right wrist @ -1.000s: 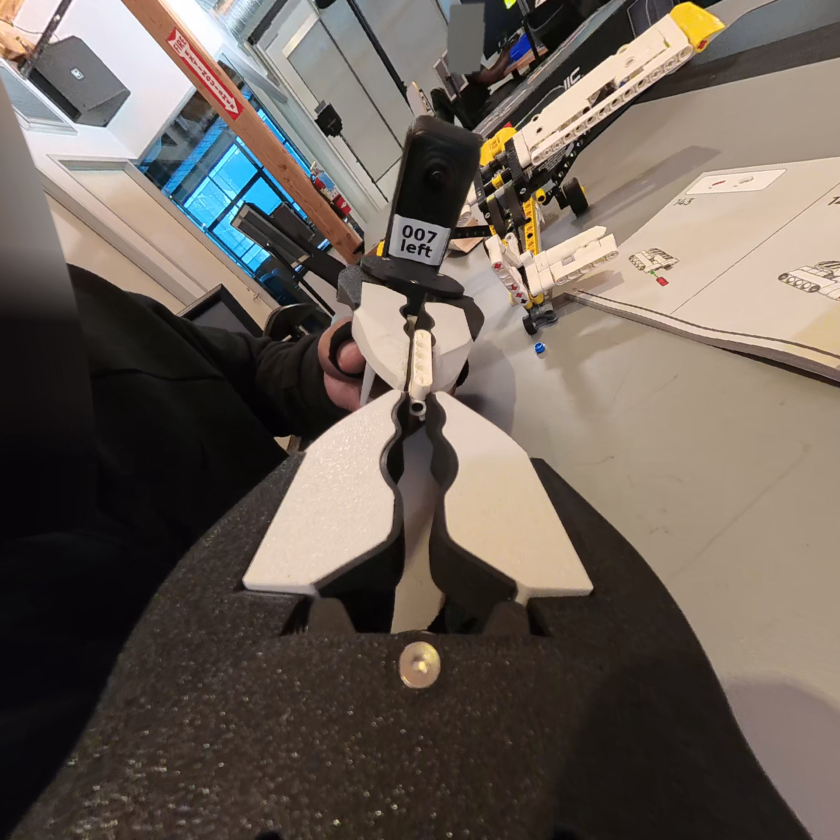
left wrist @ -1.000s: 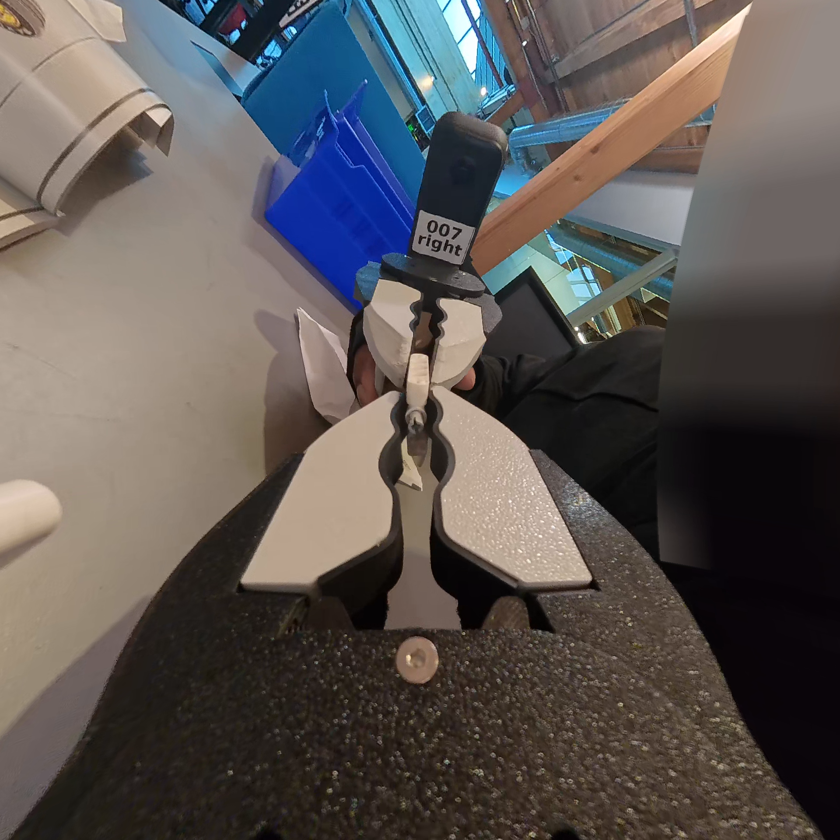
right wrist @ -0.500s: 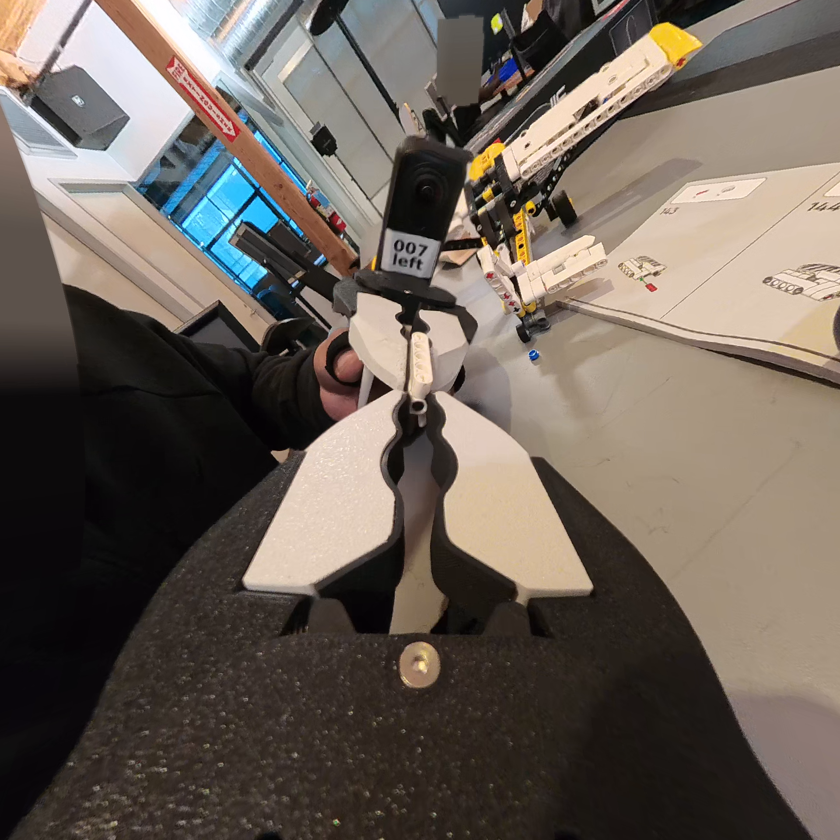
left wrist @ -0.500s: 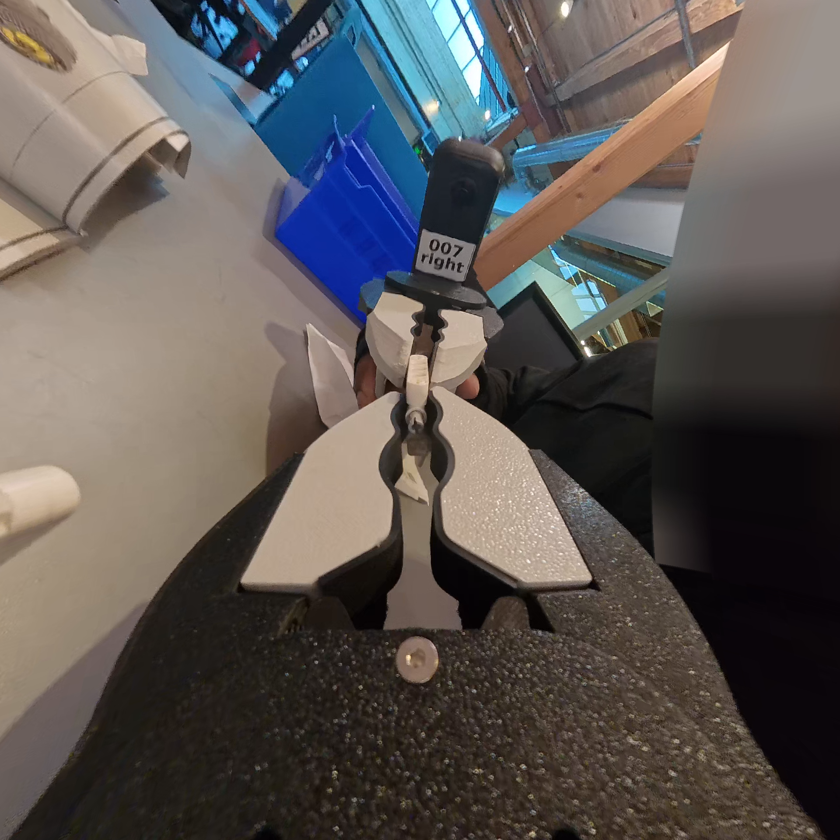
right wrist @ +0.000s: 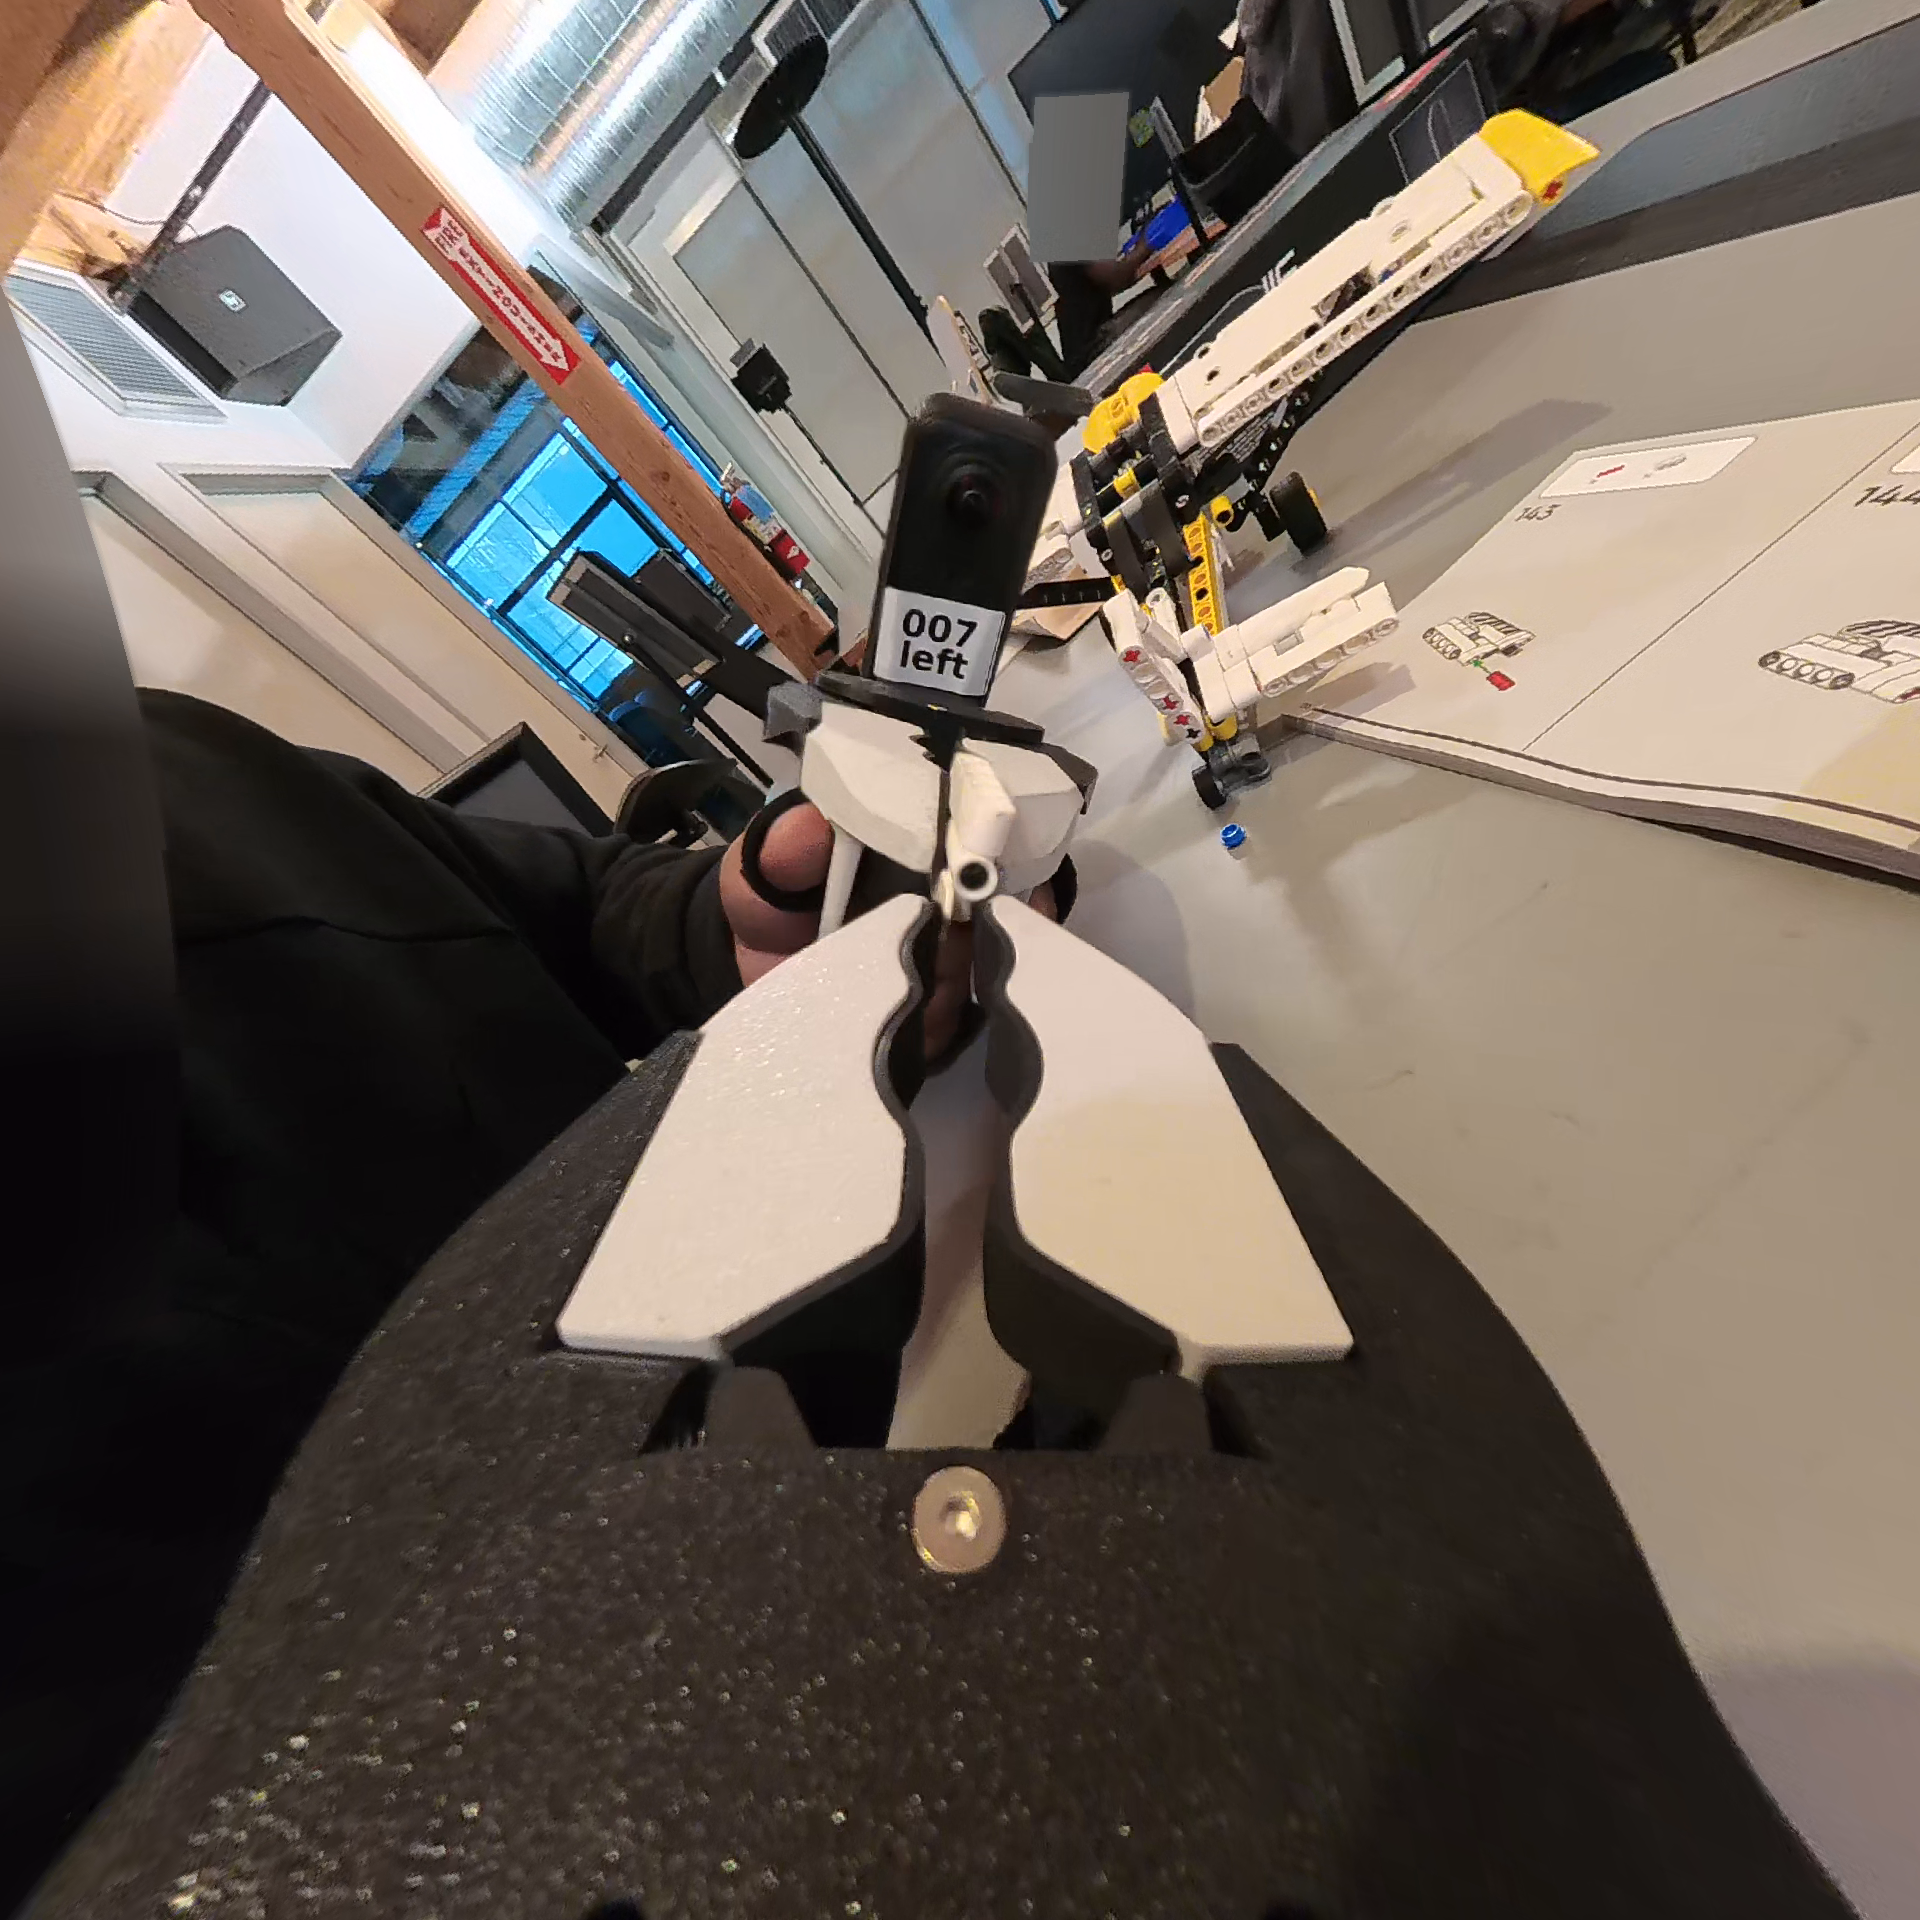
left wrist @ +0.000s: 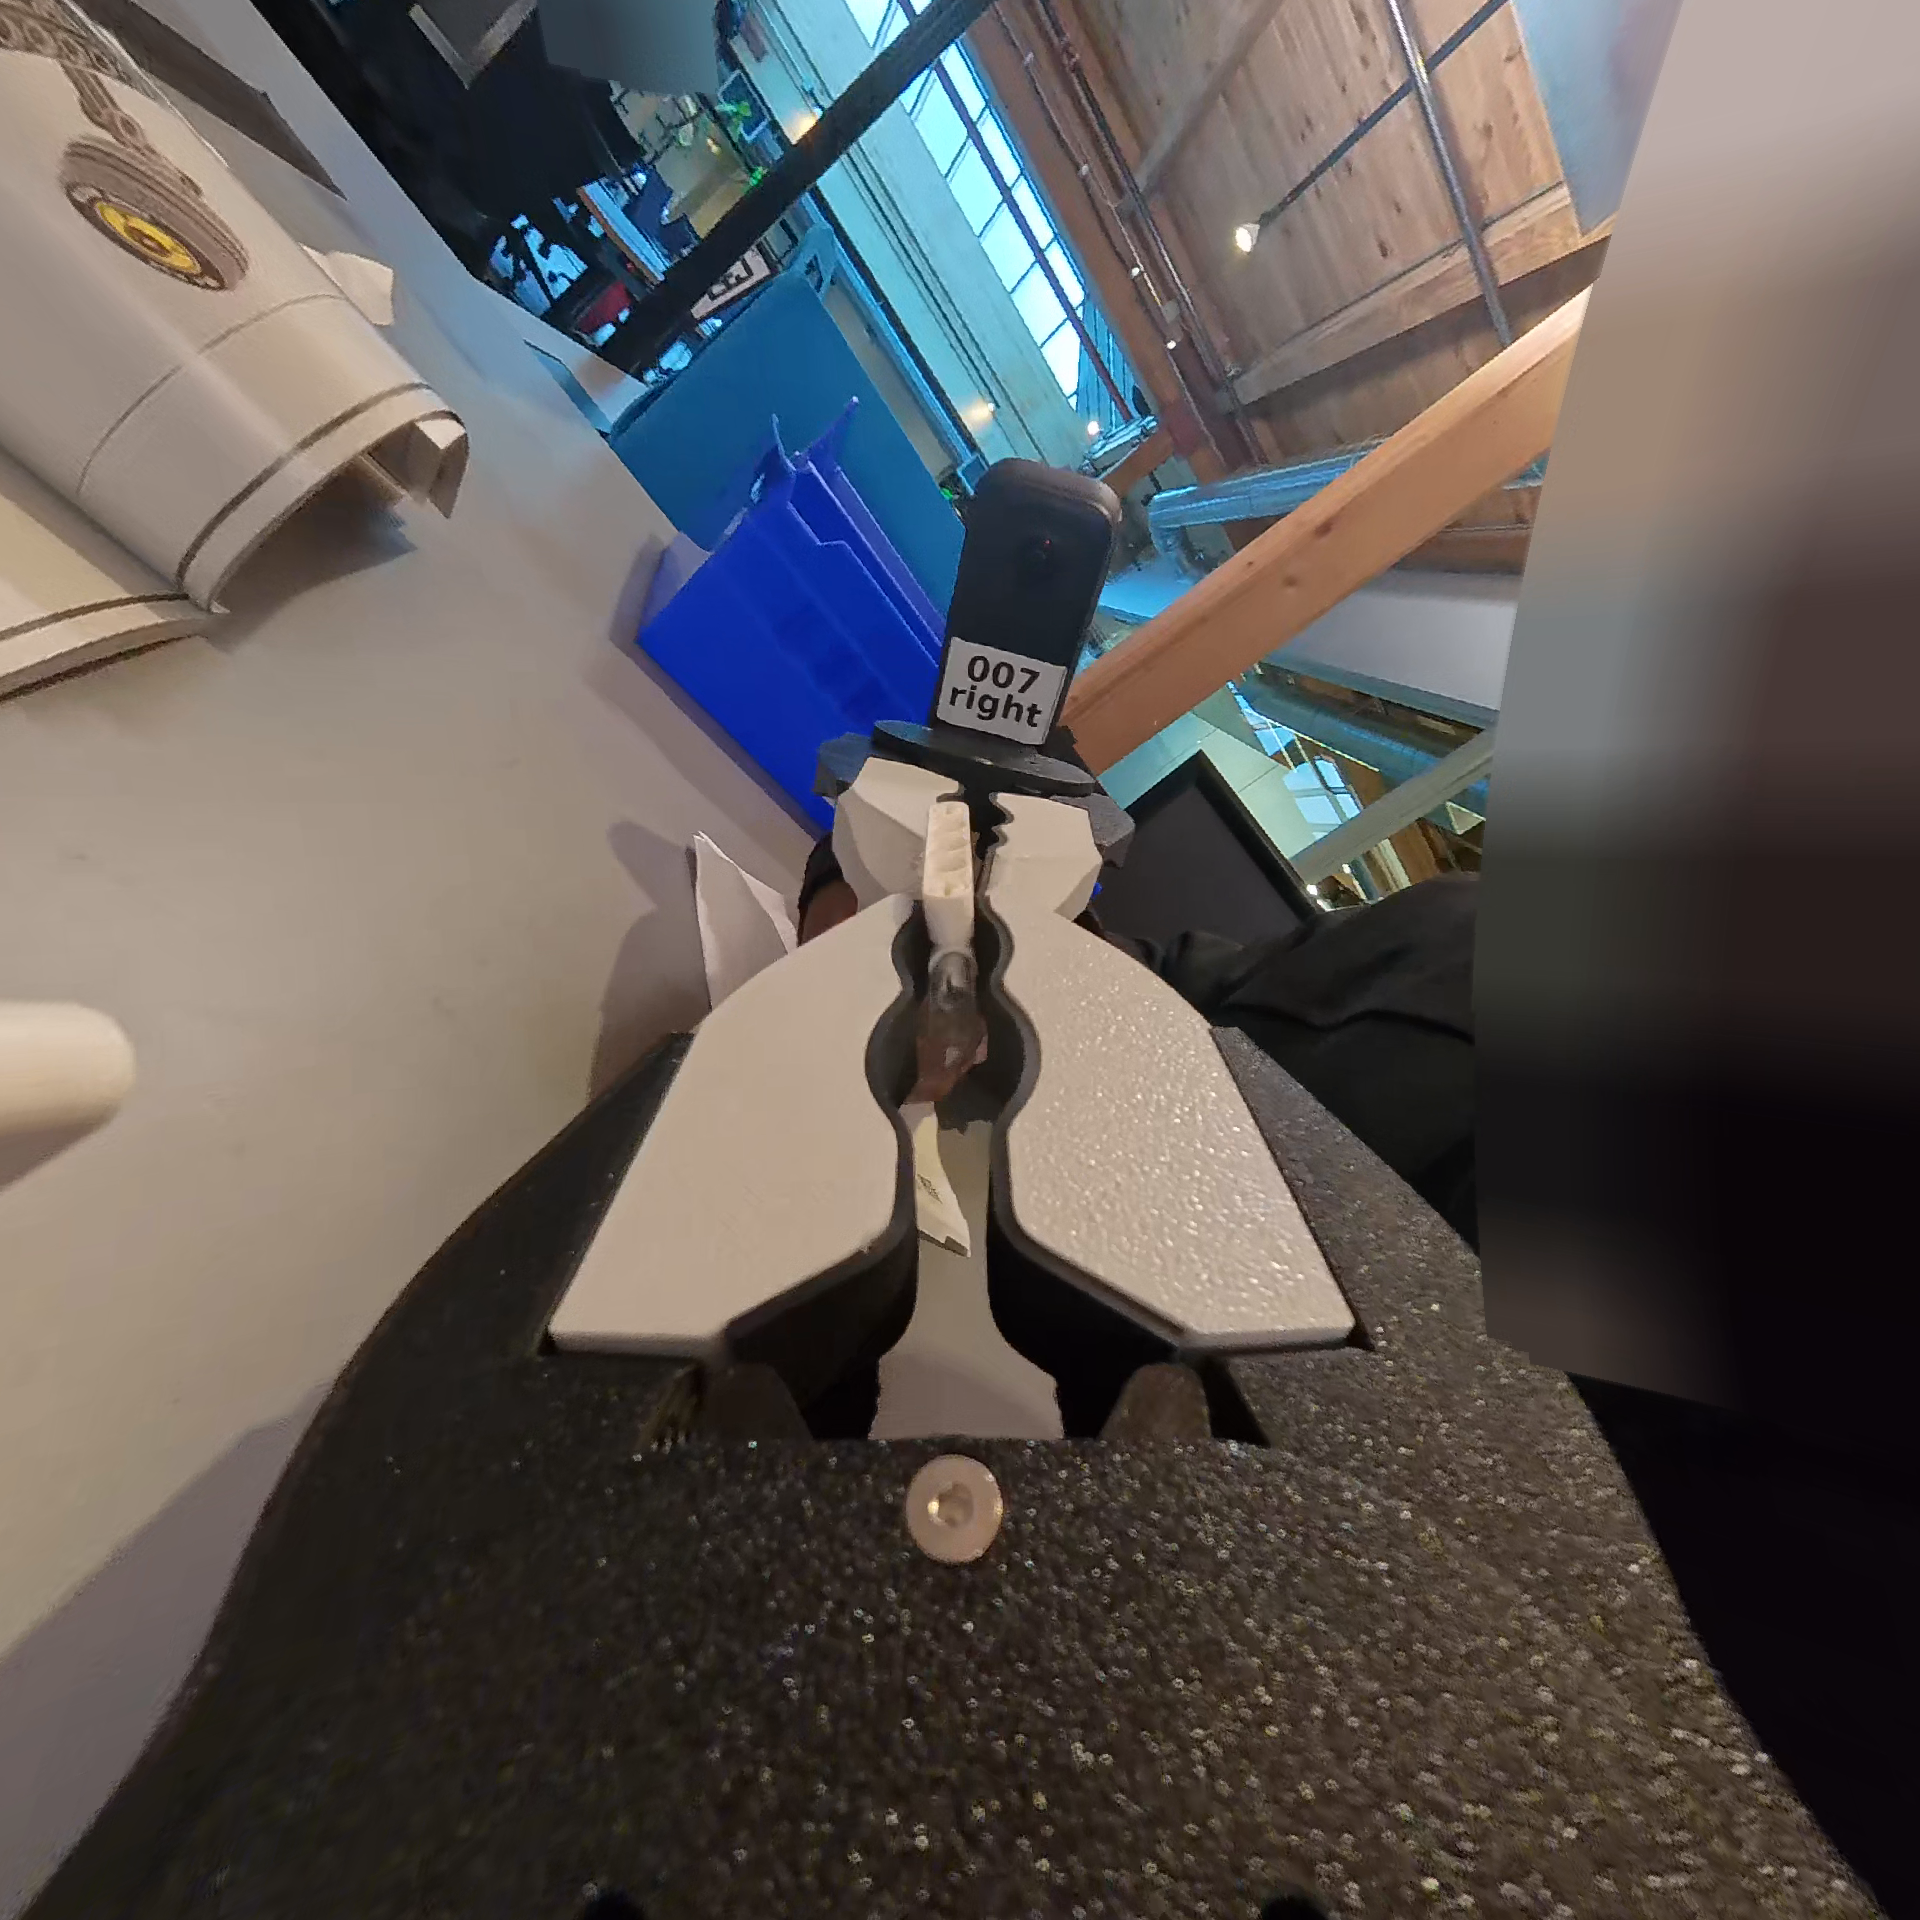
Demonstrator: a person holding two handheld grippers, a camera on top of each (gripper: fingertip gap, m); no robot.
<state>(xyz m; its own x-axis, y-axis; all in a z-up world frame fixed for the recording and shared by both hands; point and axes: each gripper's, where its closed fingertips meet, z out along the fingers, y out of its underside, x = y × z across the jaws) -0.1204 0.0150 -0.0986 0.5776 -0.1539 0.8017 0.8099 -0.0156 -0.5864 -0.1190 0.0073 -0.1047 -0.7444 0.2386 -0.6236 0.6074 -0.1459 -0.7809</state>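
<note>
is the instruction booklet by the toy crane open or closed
Open. In the right wrist view the booklet lies flat on the grey table, two printed pages showing side by side, just beyond the white and yellow brick crane.

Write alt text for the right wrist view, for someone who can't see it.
Two hand-held claws meet tip to tip above a grey table: the near right claw and the far left claw both pinch a small white building-toy beam. Behind stand a white and yellow toy model and an open instruction booklet.
</note>
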